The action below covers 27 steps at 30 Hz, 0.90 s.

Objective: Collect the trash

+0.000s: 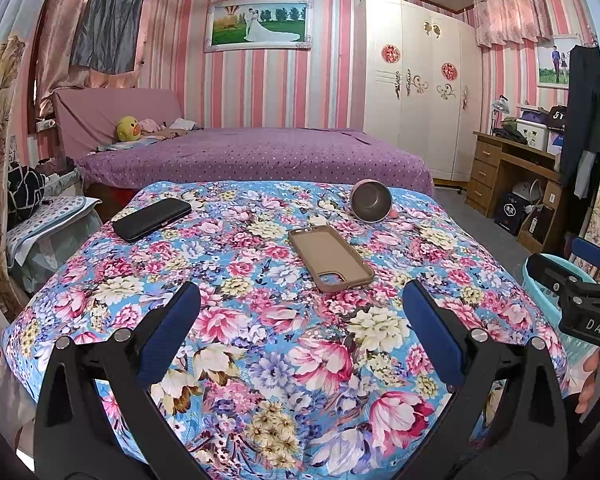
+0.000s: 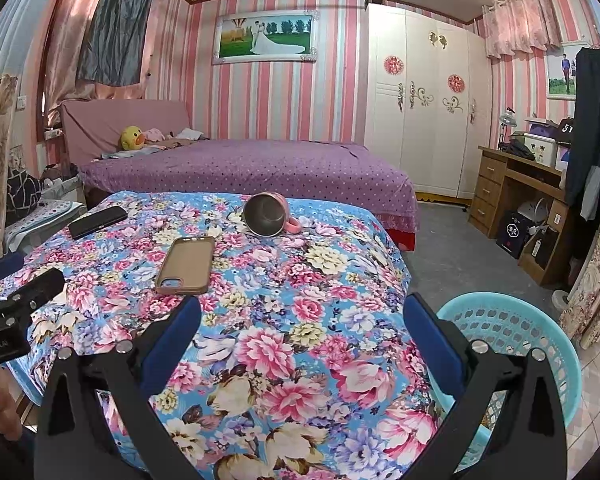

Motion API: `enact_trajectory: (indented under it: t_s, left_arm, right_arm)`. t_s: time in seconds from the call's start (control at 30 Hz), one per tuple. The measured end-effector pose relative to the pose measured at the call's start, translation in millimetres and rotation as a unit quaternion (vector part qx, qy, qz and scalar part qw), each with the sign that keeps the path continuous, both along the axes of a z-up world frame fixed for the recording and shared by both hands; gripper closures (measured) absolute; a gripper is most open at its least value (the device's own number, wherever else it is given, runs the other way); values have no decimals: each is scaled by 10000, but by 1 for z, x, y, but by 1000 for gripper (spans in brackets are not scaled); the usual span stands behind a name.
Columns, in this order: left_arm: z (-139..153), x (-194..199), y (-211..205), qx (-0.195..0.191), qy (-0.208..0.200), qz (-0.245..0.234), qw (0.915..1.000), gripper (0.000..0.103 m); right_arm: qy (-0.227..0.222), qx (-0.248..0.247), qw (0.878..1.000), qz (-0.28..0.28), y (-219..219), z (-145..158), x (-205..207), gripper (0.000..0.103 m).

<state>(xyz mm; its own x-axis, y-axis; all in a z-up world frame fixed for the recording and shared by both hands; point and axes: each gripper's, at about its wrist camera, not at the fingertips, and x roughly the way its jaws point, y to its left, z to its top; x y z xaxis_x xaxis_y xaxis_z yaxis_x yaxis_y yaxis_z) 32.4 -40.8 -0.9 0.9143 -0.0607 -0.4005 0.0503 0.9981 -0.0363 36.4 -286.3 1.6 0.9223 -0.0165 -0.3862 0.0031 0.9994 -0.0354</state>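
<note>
On the floral cloth-covered table lie a tan phone case, a black case at the far left and a pink metal-lined mug tipped on its side. The same three show in the right wrist view: phone case, black case, mug. My left gripper is open and empty above the table's near part. My right gripper is open and empty above the table's near right edge, beside a light blue plastic basket.
The basket stands on the floor at the table's right. A purple bed lies behind the table. A white wardrobe and a wooden desk stand at the far right. Cluttered stools stand at the left.
</note>
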Motion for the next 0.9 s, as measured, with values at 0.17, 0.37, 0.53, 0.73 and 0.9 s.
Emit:
enact_trajectory:
  t_s: [0.17, 0.37, 0.53, 0.73, 0.9]
  left_arm:
    - [0, 1, 0, 10, 21, 14, 10000, 5]
    - [-1, 2, 0, 37, 16, 9, 10000, 5]
    - [-2, 1, 1, 20, 6, 5, 10000, 5]
    - [-2, 1, 1, 28, 5, 11, 10000, 5]
    - [-2, 1, 0, 33, 21, 11, 10000, 5]
  right_arm:
    - [0, 3, 10000, -4, 0, 0, 0, 4]
    - [-5, 1, 10000, -11, -1, 0, 0, 4]
    - [-10, -13, 10000, -15, -1, 1, 0, 4]
    - [-21, 23, 10000, -19, -3, 2, 0, 4]
    - [-25, 22, 10000, -36, -3, 2, -1, 4]
